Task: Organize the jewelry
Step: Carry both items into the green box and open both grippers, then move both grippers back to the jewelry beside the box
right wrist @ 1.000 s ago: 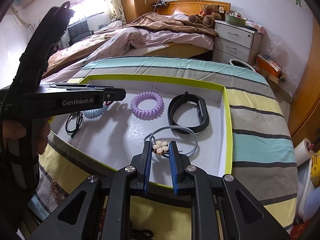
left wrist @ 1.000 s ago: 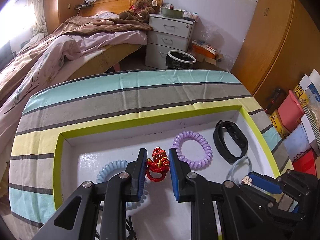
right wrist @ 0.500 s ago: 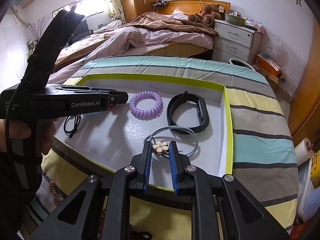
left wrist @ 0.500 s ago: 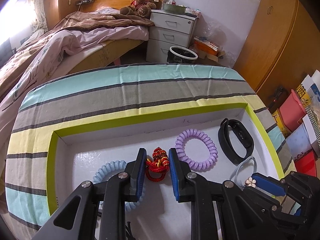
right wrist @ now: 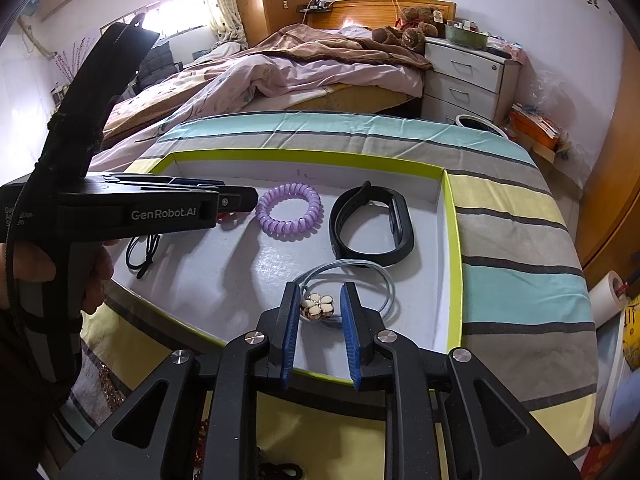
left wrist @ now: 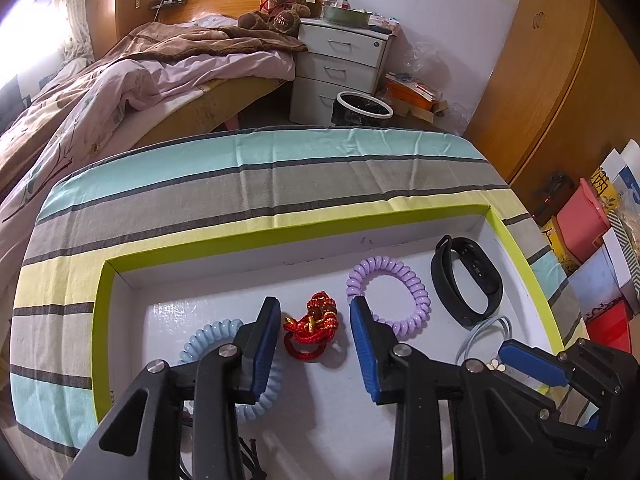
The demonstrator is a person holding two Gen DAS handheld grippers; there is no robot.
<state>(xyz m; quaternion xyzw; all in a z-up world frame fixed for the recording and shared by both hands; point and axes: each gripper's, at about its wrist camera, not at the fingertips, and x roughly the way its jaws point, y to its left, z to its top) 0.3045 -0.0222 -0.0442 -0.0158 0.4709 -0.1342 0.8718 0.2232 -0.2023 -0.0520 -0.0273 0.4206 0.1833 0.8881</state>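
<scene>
legible text: "genrobot.ai", white print on the black side of the left gripper [right wrist: 240,200], seen from the right wrist view. a smaller white label at the rear of the same body is cut off and unreadable. the teddy bear [left wrist: 280,12] carries lettering on its chest, too small to read. yellow packaging [left wrist: 600,188] at the right edge shows one printed character, not decipherable.

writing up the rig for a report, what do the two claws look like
Both claws, left and right, are matte black plastic with angular cut-out frames, silver round pivot screws and flat fingers faced with ribbed blue pads. The left one's side carries white "GenRobot.AI" lettering, and a black strap runs over its pistol-style handle.
</scene>
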